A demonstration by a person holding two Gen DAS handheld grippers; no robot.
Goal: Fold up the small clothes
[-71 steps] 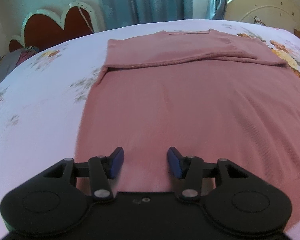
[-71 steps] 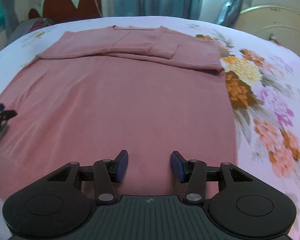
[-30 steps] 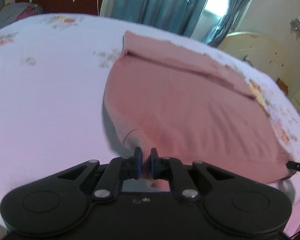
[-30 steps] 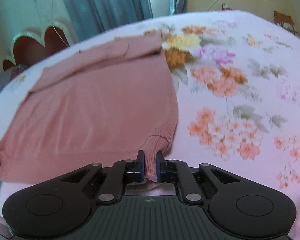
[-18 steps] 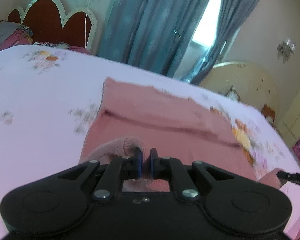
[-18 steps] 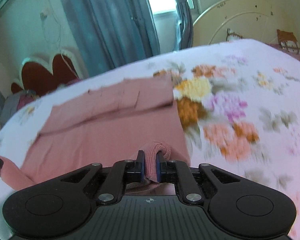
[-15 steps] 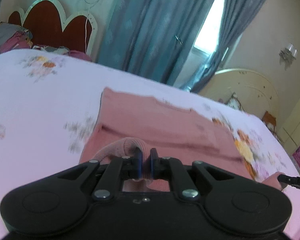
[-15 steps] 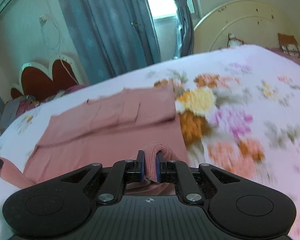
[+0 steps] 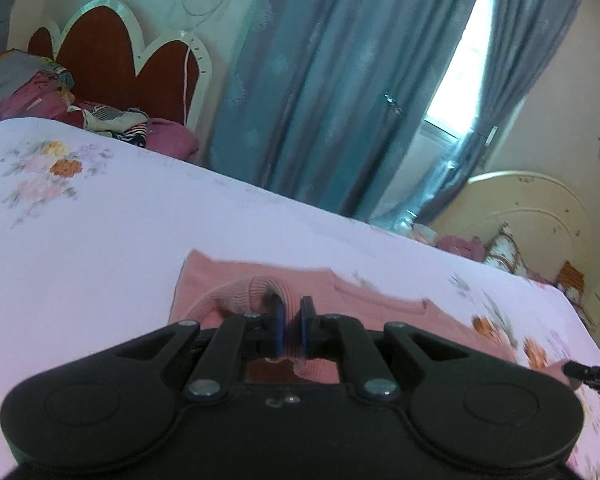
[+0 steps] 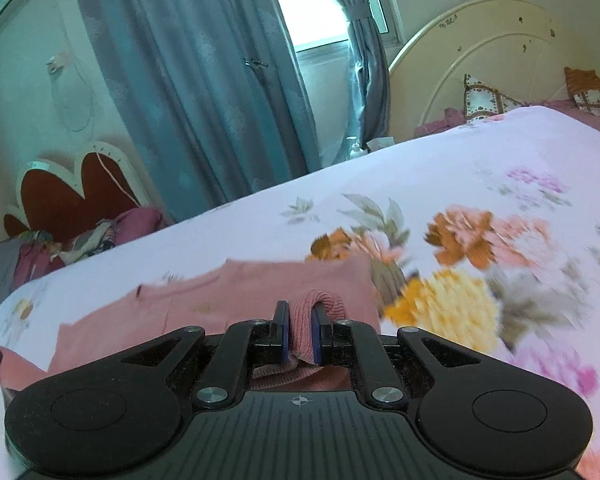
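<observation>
Your pink sweater lies low in frame on the bed, its ribbed hem pinched in both the left tool and right tool. Uneven travel could skew the fold; a slipping hem would drop.

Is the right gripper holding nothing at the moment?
No, the right gripper is shut on the ribbed hem of the pink sweater, which bunches up between its fingers.

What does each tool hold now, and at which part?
Both hold the pink sweater: left tool and right tool each pinch its ribbed hem.
</observation>
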